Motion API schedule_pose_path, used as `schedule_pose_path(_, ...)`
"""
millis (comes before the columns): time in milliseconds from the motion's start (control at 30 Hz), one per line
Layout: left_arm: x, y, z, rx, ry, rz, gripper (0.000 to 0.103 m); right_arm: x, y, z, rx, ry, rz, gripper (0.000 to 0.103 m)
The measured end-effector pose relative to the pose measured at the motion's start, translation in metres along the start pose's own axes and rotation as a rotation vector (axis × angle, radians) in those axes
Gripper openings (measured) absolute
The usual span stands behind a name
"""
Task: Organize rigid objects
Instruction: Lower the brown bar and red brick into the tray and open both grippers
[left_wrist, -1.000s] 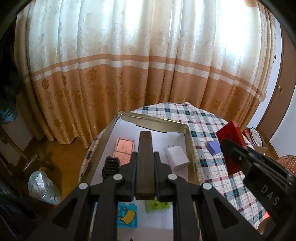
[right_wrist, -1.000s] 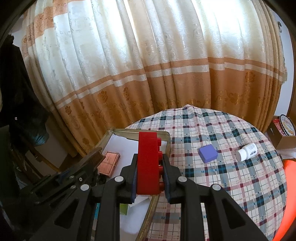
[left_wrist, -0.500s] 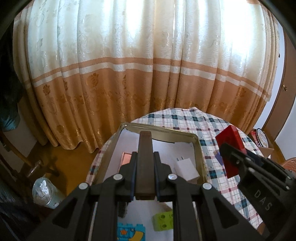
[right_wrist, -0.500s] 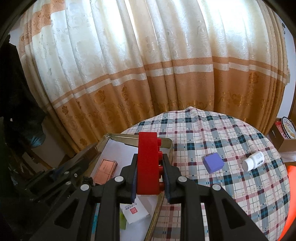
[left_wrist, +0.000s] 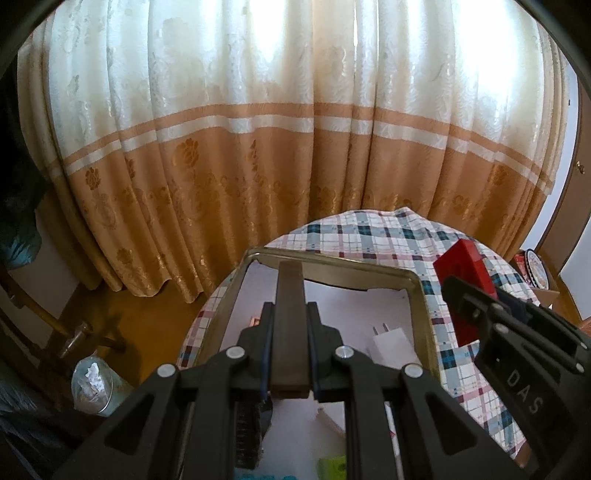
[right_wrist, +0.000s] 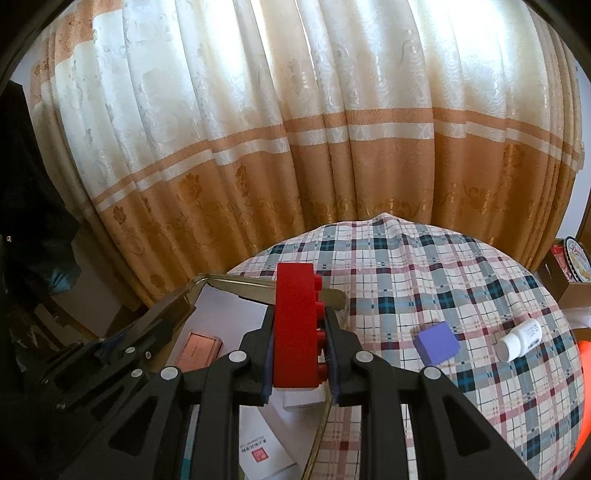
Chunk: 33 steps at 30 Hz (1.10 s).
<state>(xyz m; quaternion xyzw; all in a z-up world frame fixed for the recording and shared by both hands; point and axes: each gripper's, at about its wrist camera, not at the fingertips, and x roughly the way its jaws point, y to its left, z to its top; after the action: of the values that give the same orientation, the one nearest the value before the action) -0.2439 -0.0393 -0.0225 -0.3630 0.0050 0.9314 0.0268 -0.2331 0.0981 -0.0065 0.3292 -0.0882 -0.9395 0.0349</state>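
Observation:
My left gripper (left_wrist: 289, 317) is shut on a dark brown bar (left_wrist: 290, 314) and holds it above the metal tray (left_wrist: 419, 295). My right gripper (right_wrist: 300, 321) is shut on a red toy brick (right_wrist: 295, 325), held above the tray's right rim (right_wrist: 332, 293); the brick also shows in the left wrist view (left_wrist: 465, 273). In the tray lie a white charger (left_wrist: 391, 341), a copper-pink case (right_wrist: 199, 349), a green brick (left_wrist: 332, 467) and a white box (right_wrist: 262, 448). A purple cube (right_wrist: 436, 341) and a white bottle (right_wrist: 519, 339) lie on the checked tablecloth.
The round table with checked cloth (right_wrist: 443, 266) stands close to tall curtains (left_wrist: 295, 147). A glass jar (left_wrist: 94, 384) sits on the floor to the left. A cardboard box with a plate (right_wrist: 570, 264) is at the far right.
Both grippers have risen and pulled back from the tray, each still holding its object. The tray and table objects look farther down in both views.

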Motion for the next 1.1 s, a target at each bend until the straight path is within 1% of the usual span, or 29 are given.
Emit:
schedule_pose_path(200,0.015,-0.002,0.007,0.008,0.019,0.026,0.014,0.017,0.001,0.006,-0.003,0.022,-0.001,0.025)
schedule_pose_path(600,0.044,0.000,0.013,0.008,0.103,0.031,0.014,0.048,-0.001,0.011,-0.003,0.095,0.002,0.025)
schedule_pose_path(733,0.053,-0.004,0.013,0.034,0.132,0.034,0.014,0.056,0.002,0.010,-0.013,0.121,0.010,0.025)
schedule_pose_path(867,0.064,-0.002,0.010,0.026,0.178,0.029,0.014,0.067,-0.002,0.008,0.003,0.161,0.013,0.025)
schedule_pose_path(1100,0.071,-0.003,0.007,0.031,0.202,0.031,0.014,0.080,-0.001,0.002,-0.007,0.210,0.019,0.025)
